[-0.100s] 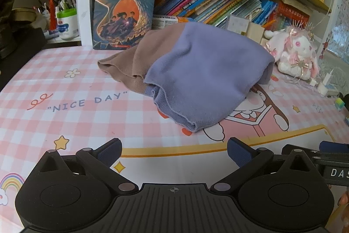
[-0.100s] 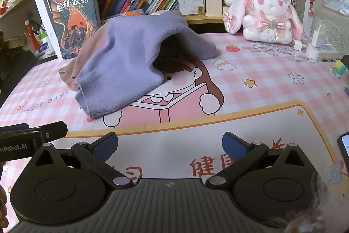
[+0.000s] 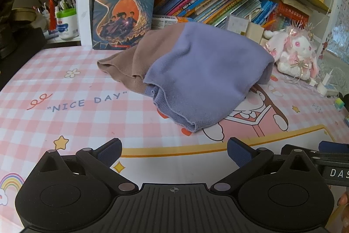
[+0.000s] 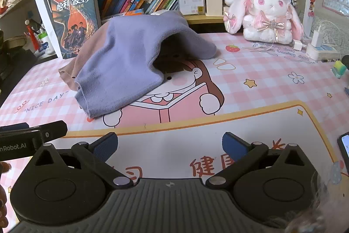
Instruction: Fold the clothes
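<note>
A knit garment, lilac (image 3: 202,73) with a brown part (image 3: 139,58), lies crumpled in a heap on the pink checked desk mat (image 3: 65,110). It also shows in the right wrist view (image 4: 126,62), humped up with a dark hollow under its right side. My left gripper (image 3: 174,153) is open and empty, low over the mat, short of the garment's near hem. My right gripper (image 4: 170,146) is open and empty, also short of the garment, which lies ahead and to its left. Part of the left gripper (image 4: 32,134) shows at the right wrist view's left edge.
A Harry Potter book (image 3: 124,12) stands behind the garment against a shelf of books (image 3: 209,1). A white plush rabbit (image 4: 268,14) sits at the back right beside a charger and power strip (image 4: 320,49). A phone edge (image 4: 344,147) lies at far right. A pen pot (image 3: 65,19) stands back left.
</note>
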